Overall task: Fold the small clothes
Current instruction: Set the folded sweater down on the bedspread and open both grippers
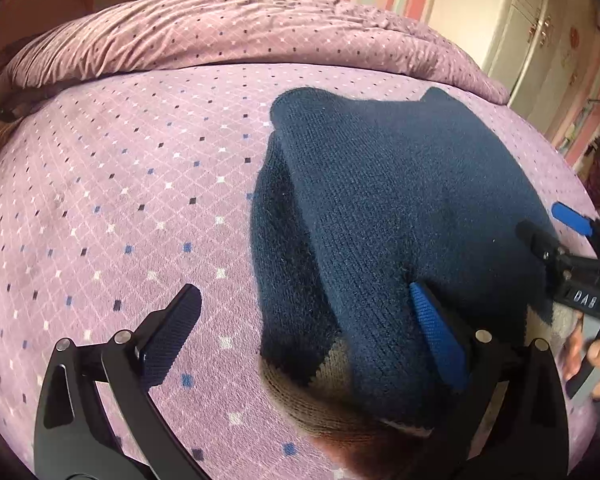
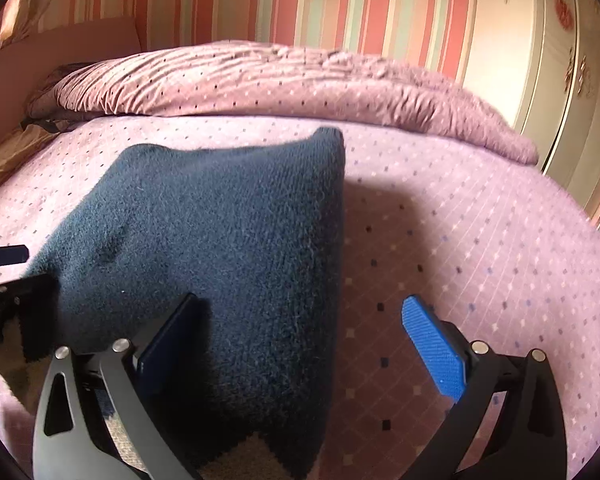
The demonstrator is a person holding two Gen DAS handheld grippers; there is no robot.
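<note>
My left gripper (image 1: 306, 326) is spread wide, holding nothing; its right pad pokes into the near edge of the knit (image 1: 400, 200). My right gripper (image 2: 300, 336) gapes equally wide, straddling the knit's right edge. The navy knit lies folded on the lilac bedspread (image 1: 120, 200), tan hem nearest me.
</note>
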